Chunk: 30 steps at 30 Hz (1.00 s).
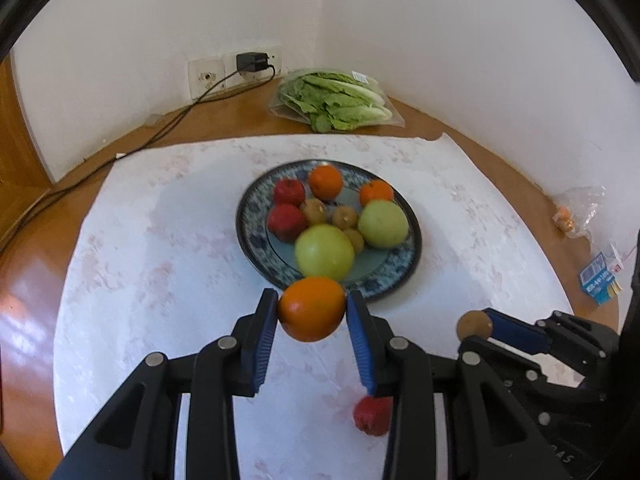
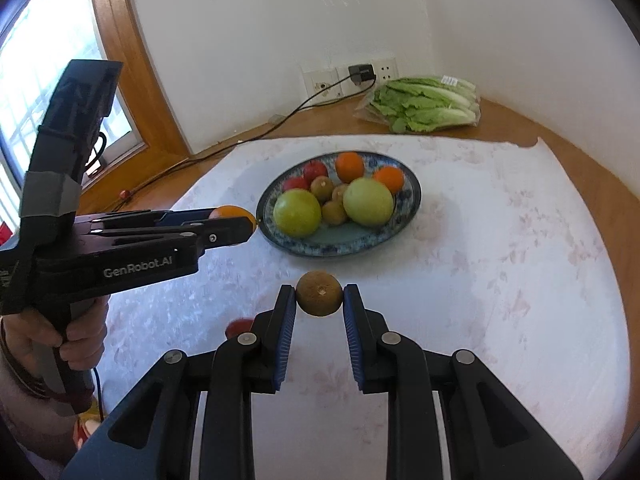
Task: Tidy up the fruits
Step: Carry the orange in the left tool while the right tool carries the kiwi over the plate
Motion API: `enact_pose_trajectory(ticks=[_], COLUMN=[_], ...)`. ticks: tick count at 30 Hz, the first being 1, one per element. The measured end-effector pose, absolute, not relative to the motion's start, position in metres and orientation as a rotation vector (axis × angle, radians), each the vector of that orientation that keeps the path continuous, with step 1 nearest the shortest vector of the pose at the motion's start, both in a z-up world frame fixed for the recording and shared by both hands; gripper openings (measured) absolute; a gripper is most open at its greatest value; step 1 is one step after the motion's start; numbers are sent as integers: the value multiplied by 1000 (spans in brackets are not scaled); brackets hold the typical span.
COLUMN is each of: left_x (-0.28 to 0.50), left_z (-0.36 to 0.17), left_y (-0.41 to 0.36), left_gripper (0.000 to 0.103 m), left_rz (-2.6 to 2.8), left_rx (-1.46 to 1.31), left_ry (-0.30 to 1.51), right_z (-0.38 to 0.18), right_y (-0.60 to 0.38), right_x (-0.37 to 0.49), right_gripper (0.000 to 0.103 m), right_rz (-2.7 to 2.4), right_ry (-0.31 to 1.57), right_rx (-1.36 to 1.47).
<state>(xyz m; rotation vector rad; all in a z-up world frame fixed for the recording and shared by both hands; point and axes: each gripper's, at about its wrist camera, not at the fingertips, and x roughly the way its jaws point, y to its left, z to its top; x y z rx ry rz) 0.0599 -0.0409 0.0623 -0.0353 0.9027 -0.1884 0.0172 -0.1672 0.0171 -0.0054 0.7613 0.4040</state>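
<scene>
The left gripper [image 1: 312, 309] squeezes an orange [image 1: 311, 309] between its blue pads, one pad on each side. The orange is round, smooth and bright, so it has no long side to point anywhere. It hangs in the air just in front of the plate's near rim.

The right gripper [image 2: 319, 294] is clamped on a small brown fruit [image 2: 319, 293], like a kiwi. It is round too, and a little pale dot on it faces the camera. It is held up over the white cloth [image 2: 500, 240], near the plate [image 2: 340, 246] but not touching it.

The blue patterned plate sits in the middle of the cloth. On it lie two big green apples [image 1: 324, 252], two red fruits [image 1: 286, 222], two oranges and some brown fruits. One red fruit [image 1: 372, 416] lies alone on the cloth near the front edge of the table. A bag of lettuce [image 1: 340, 98] lies at the far edge, by the wall. A hand [image 2: 76, 340] holds the left gripper's handle.
</scene>
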Motion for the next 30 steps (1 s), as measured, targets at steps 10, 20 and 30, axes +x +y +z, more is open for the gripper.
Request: enact_pose_trajectory(ticks=[10,20,30], left_x=[93,113,126], left_z=[52,38,29], left_y=[-32,-25,-23], left_gripper=[37,37,37], left_rz=[-141,-131,-131], left_rx=[-21,-38,-47], left_ry=[890,885,900], right_z=[20,4,-6], right_y=[-159,-150,-143], right_x=[44,72,79], right_gripper=[26,26,26], right_rz=[385,389,392], right_ry=[788,804,794], right_rx=[-62,-63,-56])
